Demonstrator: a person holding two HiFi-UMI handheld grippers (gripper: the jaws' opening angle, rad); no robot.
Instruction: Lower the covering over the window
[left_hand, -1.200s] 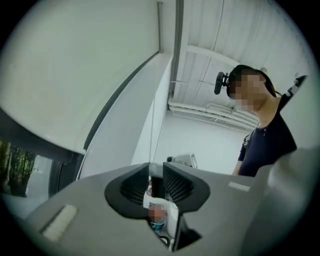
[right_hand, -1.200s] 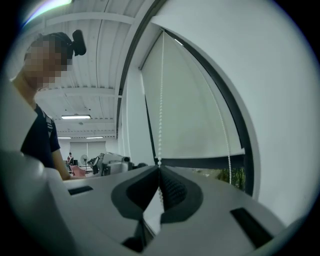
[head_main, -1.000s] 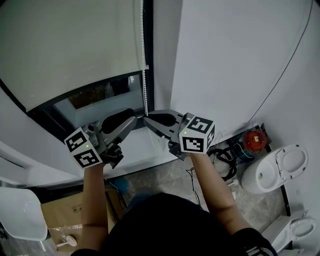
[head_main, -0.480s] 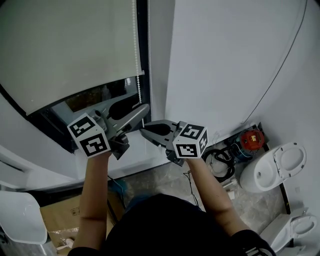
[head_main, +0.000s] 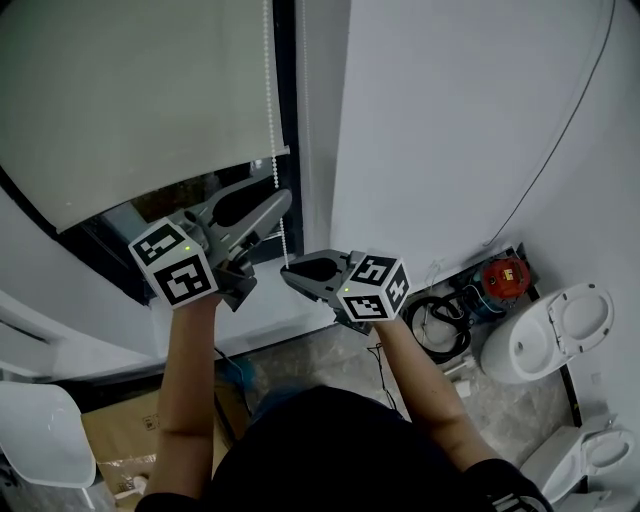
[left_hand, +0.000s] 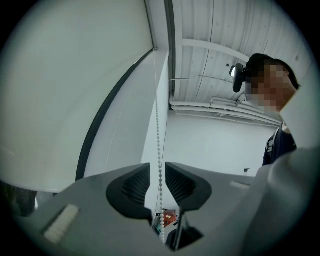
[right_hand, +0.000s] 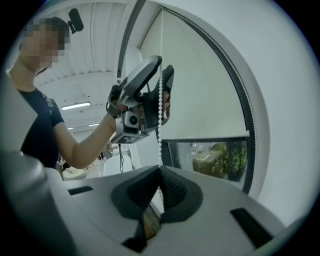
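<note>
1. Where the head view begins at the left, a white chair (head_main: 40, 430) and a cardboard box (head_main: 130, 425) sit on the floor below the window.
2. The roller blind (head_main: 140, 100) covers the upper part of the window. Its bottom edge stops partway down, leaving a strip of glass (head_main: 170, 200) bare beneath it.
3. The left gripper (head_main: 283, 203) is raised near the blind's lower right corner and points toward the window. Its jaws stand a little apart and have just been closing. The bead chain (head_main: 270, 120) runs down between the pads with a gap on either side, so it is not clamped there.
4. The chain hangs along the blind's right edge, against the dark window frame (head_main: 287, 90), and passes from the left gripper down to the other one.
5. The right gripper (head_main: 286, 272) sits lower, just right of the left one, with its jaws pressed together on the chain.
6. Farther right is a white wall (head_main: 450, 120). At its foot lie a red device (head_main: 508, 280), coiled black cables (head_main: 445, 320) and a white toilet (head_main: 555, 335).
</note>
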